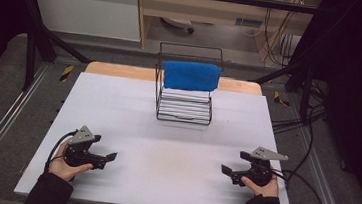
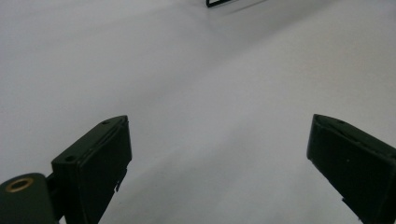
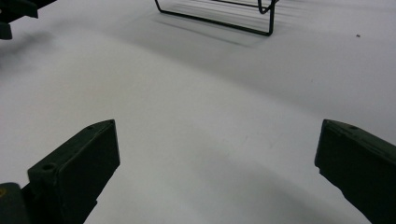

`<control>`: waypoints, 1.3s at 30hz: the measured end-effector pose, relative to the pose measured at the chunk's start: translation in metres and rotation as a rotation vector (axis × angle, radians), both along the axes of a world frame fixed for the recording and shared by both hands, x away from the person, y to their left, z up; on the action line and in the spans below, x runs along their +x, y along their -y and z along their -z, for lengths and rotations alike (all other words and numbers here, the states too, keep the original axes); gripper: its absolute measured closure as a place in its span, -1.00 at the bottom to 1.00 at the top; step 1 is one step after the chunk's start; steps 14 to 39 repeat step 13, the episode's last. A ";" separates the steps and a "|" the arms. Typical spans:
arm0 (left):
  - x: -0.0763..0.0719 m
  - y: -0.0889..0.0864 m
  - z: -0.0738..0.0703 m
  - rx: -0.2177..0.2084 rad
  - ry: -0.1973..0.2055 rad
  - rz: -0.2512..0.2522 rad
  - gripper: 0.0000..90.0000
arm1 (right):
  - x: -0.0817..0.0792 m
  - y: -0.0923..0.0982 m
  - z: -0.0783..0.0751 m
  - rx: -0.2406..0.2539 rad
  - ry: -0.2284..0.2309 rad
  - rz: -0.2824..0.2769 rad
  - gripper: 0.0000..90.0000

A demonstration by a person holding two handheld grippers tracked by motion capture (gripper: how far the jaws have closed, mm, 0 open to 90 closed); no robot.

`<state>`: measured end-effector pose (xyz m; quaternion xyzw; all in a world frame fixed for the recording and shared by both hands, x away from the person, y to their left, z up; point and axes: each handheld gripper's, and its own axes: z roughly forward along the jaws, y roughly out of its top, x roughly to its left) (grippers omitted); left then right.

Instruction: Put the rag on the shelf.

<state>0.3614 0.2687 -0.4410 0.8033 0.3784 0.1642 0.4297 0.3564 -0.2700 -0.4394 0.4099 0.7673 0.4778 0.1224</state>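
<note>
wire rack (image 3: pixel 219 18) cut off by top edge, towel (image 1: pixel 191 76) covering its back

The high view is dim and slightly soft, its left and right edges sinking into near-black. The white rectangular tabletop (image 1: pixel 166 130) is the brightest area, lit evenly from above with a faint warm patch near its middle. The black wire rack (image 1: pixel 186 90) at the far side casts only a weak shadow. In both gripper views the near black jaws are blurred and the white surface (image 2: pixel 210 93) is grey and dull; a soft rack shadow (image 3: pixel 201 32) lies far off.
</note>
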 end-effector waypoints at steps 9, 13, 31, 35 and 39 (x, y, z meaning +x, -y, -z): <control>-0.004 -0.003 0.006 0.009 -0.010 0.004 -0.86 | -0.005 0.004 0.008 -0.025 -0.024 -0.017 -0.98; -0.004 -0.004 0.007 0.006 -0.013 0.001 -0.86 | -0.005 0.003 0.009 -0.032 -0.031 -0.021 -0.98; -0.004 -0.004 0.007 0.006 -0.013 0.001 -0.86 | -0.005 0.003 0.009 -0.032 -0.031 -0.021 -0.98; -0.004 -0.004 0.007 0.006 -0.013 0.001 -0.86 | -0.005 0.003 0.009 -0.032 -0.031 -0.021 -0.98; -0.004 -0.004 0.007 0.006 -0.013 0.001 -0.86 | -0.005 0.003 0.009 -0.032 -0.031 -0.021 -0.98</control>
